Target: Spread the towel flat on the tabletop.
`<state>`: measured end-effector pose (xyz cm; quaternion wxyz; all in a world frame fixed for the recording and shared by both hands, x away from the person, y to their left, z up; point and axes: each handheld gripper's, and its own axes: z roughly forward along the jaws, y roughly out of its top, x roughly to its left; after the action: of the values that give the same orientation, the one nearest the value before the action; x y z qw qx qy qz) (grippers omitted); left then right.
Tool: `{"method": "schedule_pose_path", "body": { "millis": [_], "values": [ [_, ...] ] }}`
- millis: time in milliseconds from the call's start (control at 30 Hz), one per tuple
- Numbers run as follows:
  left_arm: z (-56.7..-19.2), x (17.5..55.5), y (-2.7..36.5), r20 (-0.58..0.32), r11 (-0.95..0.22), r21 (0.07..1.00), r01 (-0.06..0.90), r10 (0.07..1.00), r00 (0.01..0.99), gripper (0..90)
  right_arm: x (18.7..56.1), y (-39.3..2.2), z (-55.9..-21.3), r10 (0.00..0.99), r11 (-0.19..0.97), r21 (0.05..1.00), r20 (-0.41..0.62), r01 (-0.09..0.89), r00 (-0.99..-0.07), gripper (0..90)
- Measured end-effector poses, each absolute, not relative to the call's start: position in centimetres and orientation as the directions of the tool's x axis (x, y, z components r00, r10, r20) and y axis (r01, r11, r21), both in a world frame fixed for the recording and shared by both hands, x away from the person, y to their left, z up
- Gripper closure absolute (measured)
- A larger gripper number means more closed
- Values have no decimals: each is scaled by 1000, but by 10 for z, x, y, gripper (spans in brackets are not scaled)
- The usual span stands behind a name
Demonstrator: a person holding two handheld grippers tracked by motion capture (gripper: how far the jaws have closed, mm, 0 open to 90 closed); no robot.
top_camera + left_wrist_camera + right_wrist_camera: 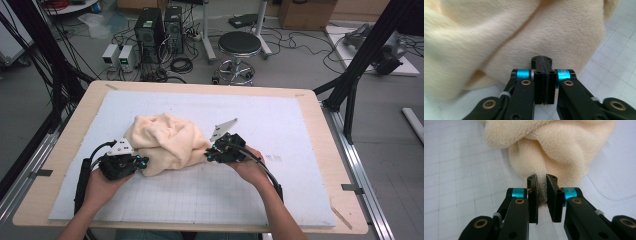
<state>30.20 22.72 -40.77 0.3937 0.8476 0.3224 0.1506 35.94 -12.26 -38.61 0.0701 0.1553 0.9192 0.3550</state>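
Cloth: a cream-coloured fleecy cloth, crumpled into a rounded heap with deep, soft folds; short plush nap in the left gripper view, a coarser terry-like face in the right gripper view.
Where the cloth lies: on the white gridded mat that covers the wooden tabletop, a little left of the mat's middle, toward the person's side.
Left tongs: at the cloth's lower left edge; jaws pressed flat together, no fabric seen between them, tips just at the cloth's underside fold.
Right tongs: at the cloth's right edge; jaws clamped on a thin fold of the cloth, which fills the narrow gap between them.
Hands: the left hand and right hand flank the cloth.
Around: beyond the tabletop's far edge, a round black stool and black computer towers stand on the floor among cables.
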Motion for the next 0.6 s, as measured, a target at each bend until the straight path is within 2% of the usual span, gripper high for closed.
{"method": "schedule_pose_path", "body": {
  "millis": [200,233,300,333,367,433,467,600],
  "values": [
    [-399,296,205,2,-490,787,374,608,794,896,347,-150,-378,358,688,686,-35,238,-933,816],
    [-399,293,199,0,-491,792,362,593,805,776,341,-159,-377,369,679,691,-29,248,-929,816],
    [-398,287,190,0,-503,793,344,565,825,616,337,-162,-379,373,680,689,-29,252,-927,816],
    [-398,283,185,-4,-505,795,335,548,836,616,337,-162,-379,373,680,689,-29,252,-927,816],
    [-399,280,180,1,-514,796,321,531,847,554,336,-164,-380,369,683,686,-31,249,-929,815],
    [-402,279,174,-11,-529,785,321,507,862,522,335,-165,-382,373,688,678,-24,259,-928,816],
    [-405,279,170,-7,-541,777,323,505,863,462,334,-166,-382,371,683,686,-29,251,-928,815],
    [-418,285,161,-3,-586,732,347,506,863,467,334,-169,-387,372,682,684,-18,260,-928,817]
  ]
}}
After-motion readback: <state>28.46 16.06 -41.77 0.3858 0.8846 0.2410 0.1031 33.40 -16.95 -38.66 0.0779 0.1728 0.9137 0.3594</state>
